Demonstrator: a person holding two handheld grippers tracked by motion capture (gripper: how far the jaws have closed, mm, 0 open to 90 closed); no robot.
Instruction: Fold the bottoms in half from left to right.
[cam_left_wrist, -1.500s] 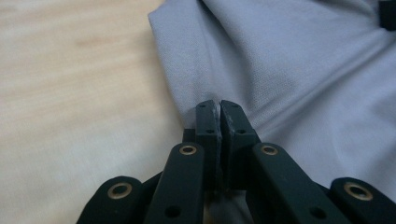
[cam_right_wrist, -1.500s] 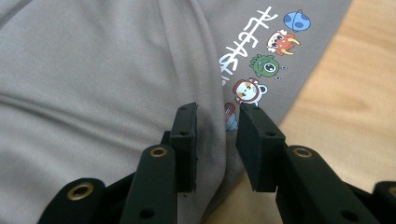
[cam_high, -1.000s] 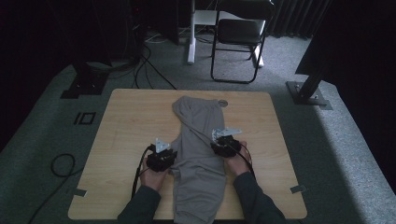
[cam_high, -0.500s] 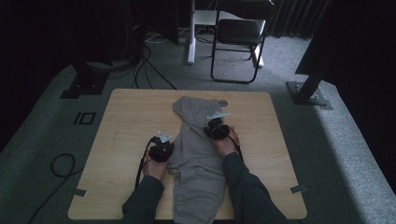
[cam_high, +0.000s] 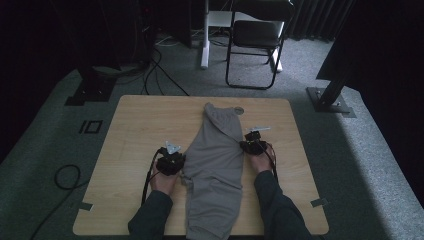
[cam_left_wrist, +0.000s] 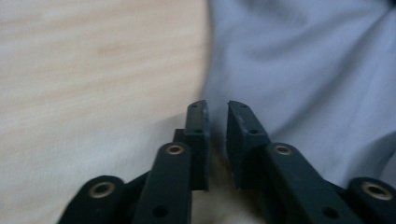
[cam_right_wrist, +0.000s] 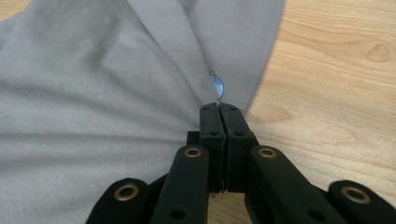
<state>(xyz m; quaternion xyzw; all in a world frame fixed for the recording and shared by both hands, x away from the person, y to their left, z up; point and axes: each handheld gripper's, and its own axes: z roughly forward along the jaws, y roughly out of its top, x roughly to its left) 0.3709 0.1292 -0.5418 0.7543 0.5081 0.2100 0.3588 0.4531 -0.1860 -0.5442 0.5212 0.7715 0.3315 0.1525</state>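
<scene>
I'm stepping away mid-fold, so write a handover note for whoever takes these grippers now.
Left gripper: jaws just opening, a narrow gap, nothing pinched, at the left edge of the grey trousers.
Right gripper: shut on the trousers' right edge, fabric bunched at its tips.
Trousers lie lengthwise down the middle of the wooden table, waistband at the far end.
Done: right edge gripped.
Left: probably regrip the left edge, then fold.

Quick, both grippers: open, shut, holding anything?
Left gripper: jaws just opening, a narrow gap, nothing pinched.
Right gripper: shut on the grey garment.
</scene>
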